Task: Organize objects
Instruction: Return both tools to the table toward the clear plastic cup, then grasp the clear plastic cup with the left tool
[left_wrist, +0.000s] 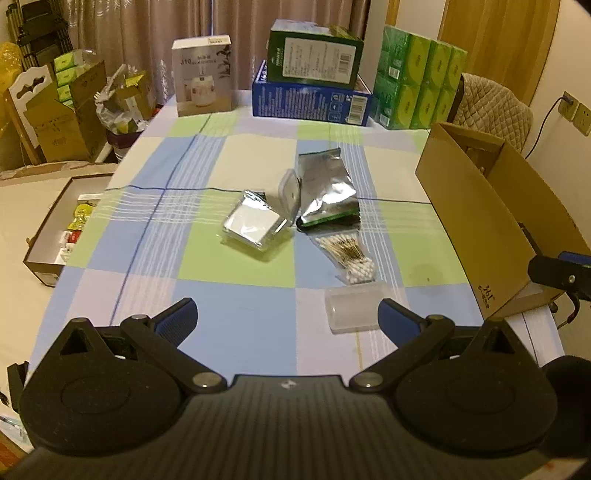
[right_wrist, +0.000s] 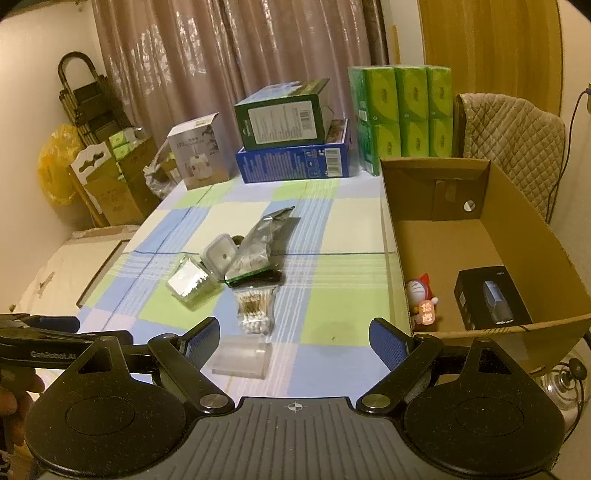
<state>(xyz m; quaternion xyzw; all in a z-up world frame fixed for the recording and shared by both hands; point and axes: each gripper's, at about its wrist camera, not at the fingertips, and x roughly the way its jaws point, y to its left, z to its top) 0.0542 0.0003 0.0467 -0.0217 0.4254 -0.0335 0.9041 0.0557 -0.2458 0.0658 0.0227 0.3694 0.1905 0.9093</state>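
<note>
Hiding behind cardboard box (left_wrist: 476, 206): its contents.

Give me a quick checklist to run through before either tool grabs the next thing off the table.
1. Left gripper jaws open, empty: ok.
2. Right gripper jaws open, empty: ok.
3. Clear plastic container lies nearest, unobstructed: ok.
4. Cotton swab bag touching the container: cannot tell.
5. Cardboard box open with floor space beside the black box and toy: ok.

Foil pouches (left_wrist: 327, 188), cotton swabs (left_wrist: 349, 254), clustered mid-table.
</note>
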